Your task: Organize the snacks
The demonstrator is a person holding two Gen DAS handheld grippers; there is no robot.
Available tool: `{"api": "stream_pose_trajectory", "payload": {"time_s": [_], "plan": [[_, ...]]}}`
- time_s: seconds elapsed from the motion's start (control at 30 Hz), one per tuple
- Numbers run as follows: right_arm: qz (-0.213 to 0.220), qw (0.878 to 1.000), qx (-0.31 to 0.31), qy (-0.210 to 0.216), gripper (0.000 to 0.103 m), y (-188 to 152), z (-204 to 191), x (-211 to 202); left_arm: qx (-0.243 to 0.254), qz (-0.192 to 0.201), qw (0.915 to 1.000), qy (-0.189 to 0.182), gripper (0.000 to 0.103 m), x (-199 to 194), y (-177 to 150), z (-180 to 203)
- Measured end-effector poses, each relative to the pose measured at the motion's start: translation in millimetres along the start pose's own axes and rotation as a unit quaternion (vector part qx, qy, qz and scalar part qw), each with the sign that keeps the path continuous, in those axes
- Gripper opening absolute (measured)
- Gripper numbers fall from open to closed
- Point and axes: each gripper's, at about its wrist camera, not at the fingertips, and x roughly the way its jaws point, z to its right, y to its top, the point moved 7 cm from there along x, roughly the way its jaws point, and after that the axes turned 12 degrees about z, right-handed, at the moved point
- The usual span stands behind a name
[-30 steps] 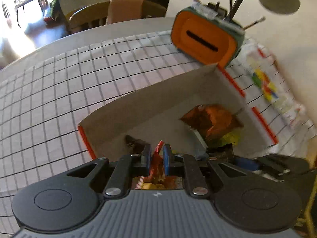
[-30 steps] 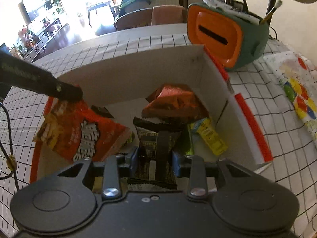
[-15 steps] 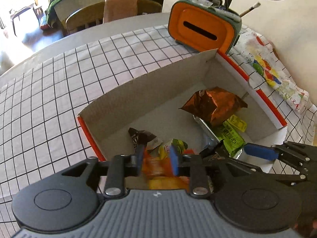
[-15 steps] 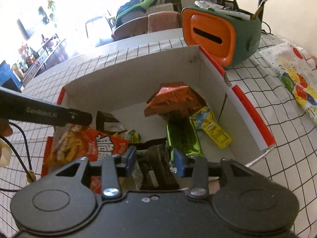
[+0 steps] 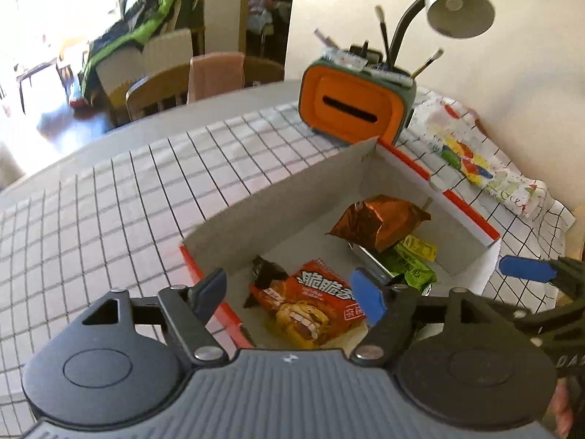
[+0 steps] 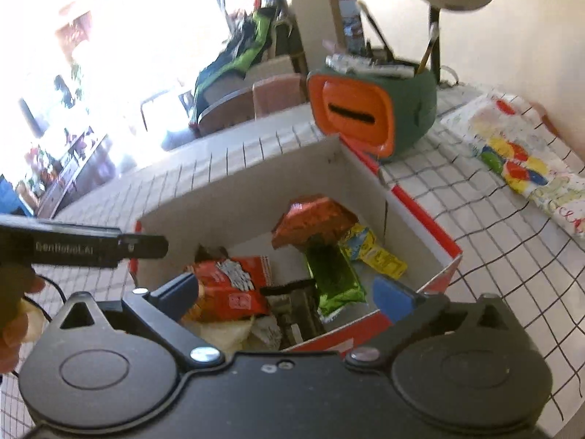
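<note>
I have a round table under a white cloth with a black grid (image 5: 120,197), and on it sits an open cardboard box with white inner walls and red edges (image 5: 292,197), where the snacks lie. Behind the box stands a green and orange holder with brushes (image 5: 351,109), beside a grey desk lamp (image 5: 459,5), and a colourful printed packet (image 5: 471,161) lies to the right. My left gripper (image 5: 289,298) hangs over the near end of the box, fingers spread wide with nothing between them; below it rests the red and orange noodle-snack bag (image 5: 318,307). My right gripper (image 6: 292,292) is likewise spread and empty above the box. Deeper in lie a crumpled copper foil bag (image 5: 380,219), a green foil bar (image 6: 334,278), a small yellow sachet (image 6: 376,252) and a dark wrapper (image 5: 267,274).
</note>
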Motion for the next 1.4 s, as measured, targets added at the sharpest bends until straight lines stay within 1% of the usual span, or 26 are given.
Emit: {"api": "stream_pose_trajectory", "payload": {"time_s": [0.1, 0.37, 0.43, 0.5, 0.57, 0.7, 0.9, 1.4], "plan": [[0.015, 1.0, -0.001, 0.006, 0.103, 4, -10, -10, 0.001, 0.013, 0.9999, -0.005, 0.082, -13, 1, -3], [0.036, 0.999, -0.014, 0.002, 0.103, 9, -34, -28, 0.01, 0.039, 0.9992, -0.005, 0.088, -42, -1, -11], [0.04, 0.999, -0.018, 0.003, 0.103, 10, -39, -31, 0.014, 0.045, 0.9989, -0.005, 0.094, -48, -1, -12], [0.043, 0.999, -0.021, 0.005, 0.103, 11, -44, -35, 0.016, 0.056, 0.9983, -0.006, 0.101, -55, 1, -14], [0.046, 0.999, -0.024, 0.005, 0.103, 12, -49, -38, 0.019, 0.067, 0.9976, -0.007, 0.102, -62, 1, -16], [0.052, 0.998, -0.022, 0.005, 0.103, 14, -54, -41, 0.021, 0.074, 0.997, -0.008, 0.103, -71, 1, -19], [0.059, 0.998, -0.025, 0.004, 0.103, 15, -58, -45, 0.013, 0.071, 0.9973, -0.014, 0.103, -76, -2, -23], [0.063, 0.998, -0.022, -0.002, 0.103, 14, -62, -57, 0.022, 0.078, 0.9966, -0.015, 0.103, -90, -5, -21]]}}
